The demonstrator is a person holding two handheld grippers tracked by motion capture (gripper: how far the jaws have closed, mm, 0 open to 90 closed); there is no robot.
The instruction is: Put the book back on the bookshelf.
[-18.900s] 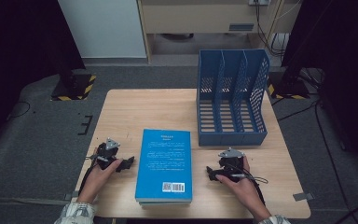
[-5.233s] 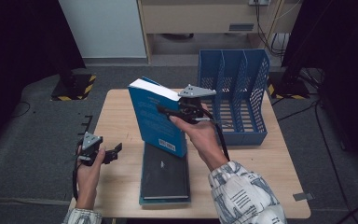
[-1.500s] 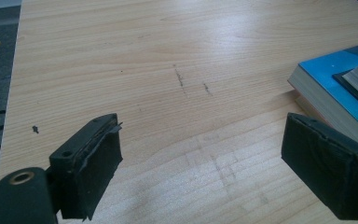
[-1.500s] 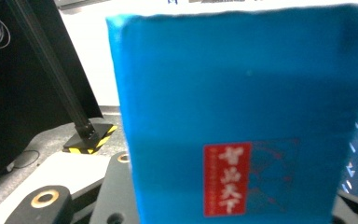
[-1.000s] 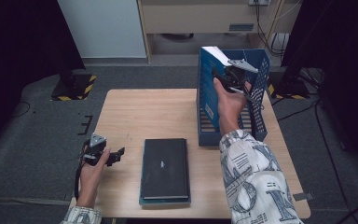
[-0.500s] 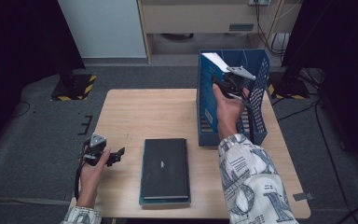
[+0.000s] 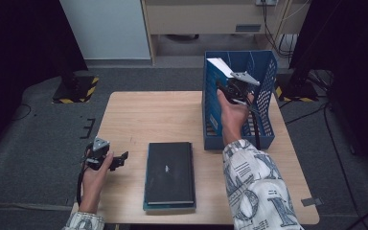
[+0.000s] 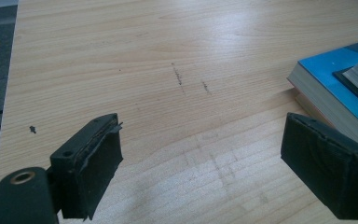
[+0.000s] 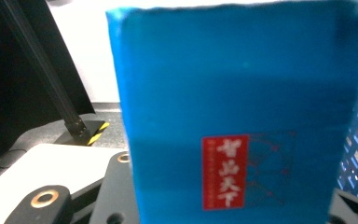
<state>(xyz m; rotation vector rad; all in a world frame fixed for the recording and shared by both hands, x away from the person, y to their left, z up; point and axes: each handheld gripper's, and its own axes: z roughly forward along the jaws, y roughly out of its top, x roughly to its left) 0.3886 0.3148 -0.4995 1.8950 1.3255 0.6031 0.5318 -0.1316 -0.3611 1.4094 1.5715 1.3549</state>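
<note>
The right gripper (image 7: pixel 233 89) pinches the blue book (image 9: pixel 242 116) over the file rack (image 7: pixel 263 129). Tilted, it could snag a divider. The left gripper (image 8: pixel 205 172) rests spread.

Book (image 7: pixel 219 67) in file rack (image 7: pixel 266 96) – rack right of table's (image 7: pixel 139 115) book stack (image 7: pixel 168 175).

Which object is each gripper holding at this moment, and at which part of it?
The right gripper holds the blue book by its lower edge, over the file rack. The left gripper is open and holds nothing.
</note>
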